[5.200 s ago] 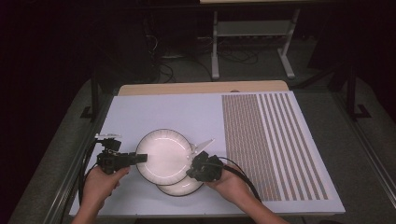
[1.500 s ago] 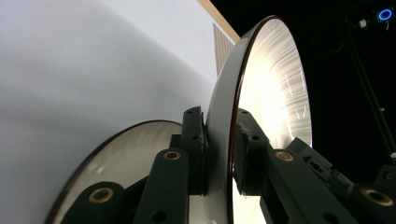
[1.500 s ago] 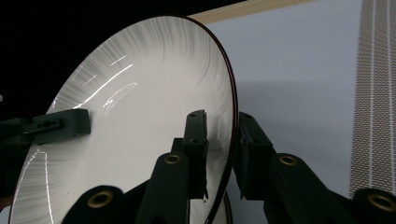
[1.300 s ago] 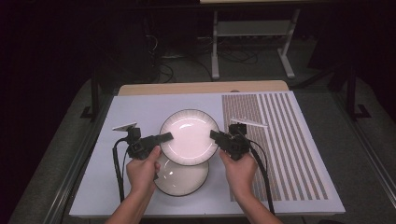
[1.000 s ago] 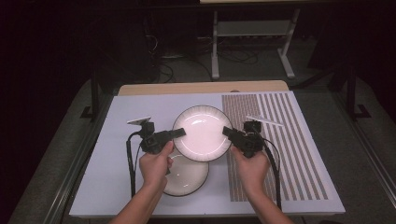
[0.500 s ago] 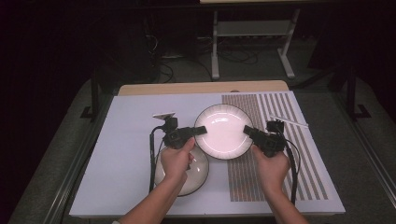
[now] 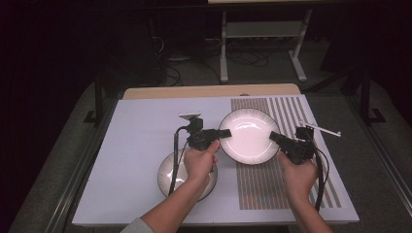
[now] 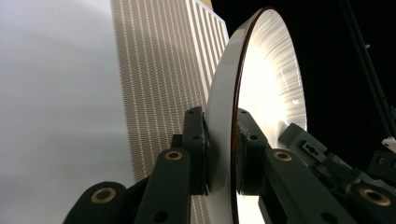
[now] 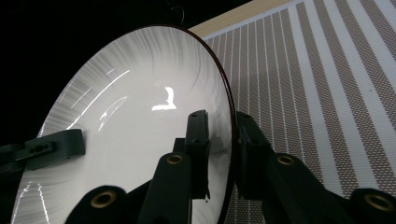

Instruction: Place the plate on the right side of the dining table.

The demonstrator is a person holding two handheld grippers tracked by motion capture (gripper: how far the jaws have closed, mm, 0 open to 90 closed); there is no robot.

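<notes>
A white plate point(image 7: 248, 136) with fine ribbing and a dark rim is held between both grippers, above the left part of the striped mat point(image 7: 272, 180). My left gripper point(image 7: 224, 134) is shut on its left rim, and my right gripper point(image 7: 274, 137) is shut on its right rim. In the left gripper view the black jaws point(image 8: 219, 140) pinch the plate point(image 8: 268, 98) edge-on. The right gripper view shows its jaws point(image 9: 219, 140) clamped on the plate's point(image 9: 135, 112) rim, with the other gripper's jaw point(image 9: 51, 144) on the far edge.
A second white plate point(image 7: 167, 175) lies on the white sheet point(image 7: 136, 145) under my left forearm. The striped mat covers the table's right half. The wooden table edge point(image 7: 209, 91) runs along the back, with a metal stand point(image 7: 262, 34) beyond on the floor.
Both hands have carried the plate to the right, from above the second plate's area to over the striped mat's left part. Both grips look unchanged.
</notes>
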